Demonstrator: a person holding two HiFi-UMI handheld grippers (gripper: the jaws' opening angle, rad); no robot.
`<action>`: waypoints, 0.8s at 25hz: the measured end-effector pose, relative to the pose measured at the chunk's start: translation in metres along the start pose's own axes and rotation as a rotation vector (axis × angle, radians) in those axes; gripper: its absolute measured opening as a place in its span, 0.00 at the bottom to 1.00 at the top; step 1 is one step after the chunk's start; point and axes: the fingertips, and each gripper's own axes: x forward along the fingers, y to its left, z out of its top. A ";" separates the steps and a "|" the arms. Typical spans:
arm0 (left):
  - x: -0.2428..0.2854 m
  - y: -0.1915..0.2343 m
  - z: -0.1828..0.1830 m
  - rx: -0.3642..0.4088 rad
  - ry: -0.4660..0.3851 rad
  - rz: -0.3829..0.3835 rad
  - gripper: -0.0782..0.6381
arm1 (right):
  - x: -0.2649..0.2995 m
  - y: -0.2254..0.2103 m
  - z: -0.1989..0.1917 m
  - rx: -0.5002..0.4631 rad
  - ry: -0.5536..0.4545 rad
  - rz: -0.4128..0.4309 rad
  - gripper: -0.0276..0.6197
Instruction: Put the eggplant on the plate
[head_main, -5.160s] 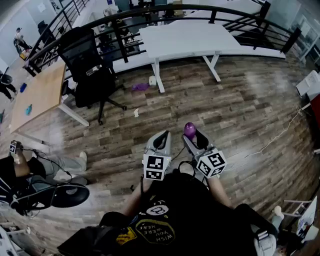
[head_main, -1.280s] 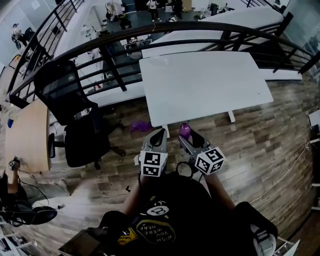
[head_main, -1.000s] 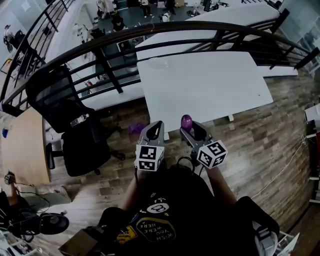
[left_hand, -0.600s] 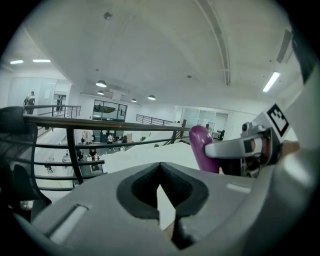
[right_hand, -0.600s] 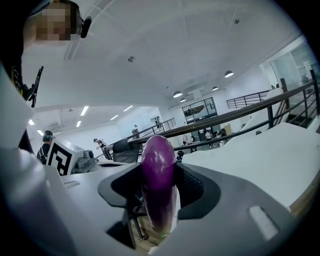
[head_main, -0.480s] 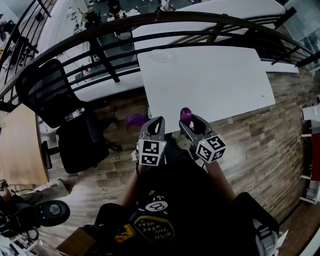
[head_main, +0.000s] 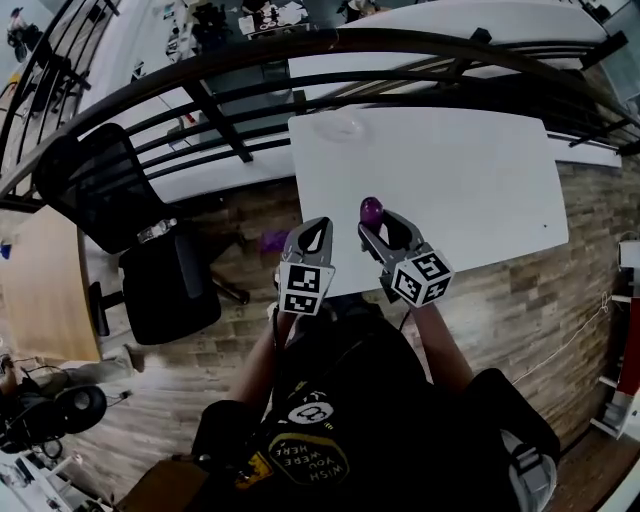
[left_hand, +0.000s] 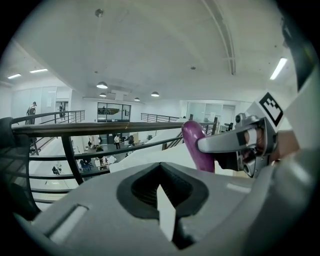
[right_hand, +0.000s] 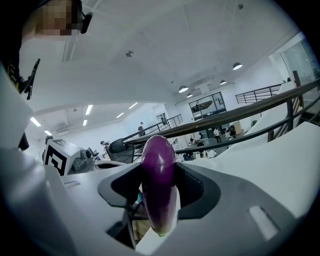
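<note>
The one purple eggplant (right_hand: 159, 165) is clamped in the widely parted jaws of the right gripper (right_hand: 159, 192), above the near edge of the single white table (head_main: 470, 170). The left gripper's (left_hand: 161, 192) jaws are closed together, empty. One faint clear plate (head_main: 340, 126) is seen far left on the table.

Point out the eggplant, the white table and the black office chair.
eggplant (head_main: 371, 210): head view, its rounded purple upper end.
white table (head_main: 470, 170): head view, a bare part of the tabletop.
black office chair (head_main: 95, 190): head view, the middle of its backrest.
</note>
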 end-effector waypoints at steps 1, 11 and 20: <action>0.011 0.005 0.004 -0.003 0.003 0.006 0.12 | 0.009 -0.008 0.003 0.002 0.006 0.006 0.38; 0.128 0.054 0.005 -0.149 0.026 0.062 0.12 | 0.096 -0.096 0.014 -0.077 0.103 0.053 0.38; 0.169 0.089 -0.018 -0.229 0.076 0.130 0.12 | 0.204 -0.168 -0.012 -0.318 0.302 0.066 0.38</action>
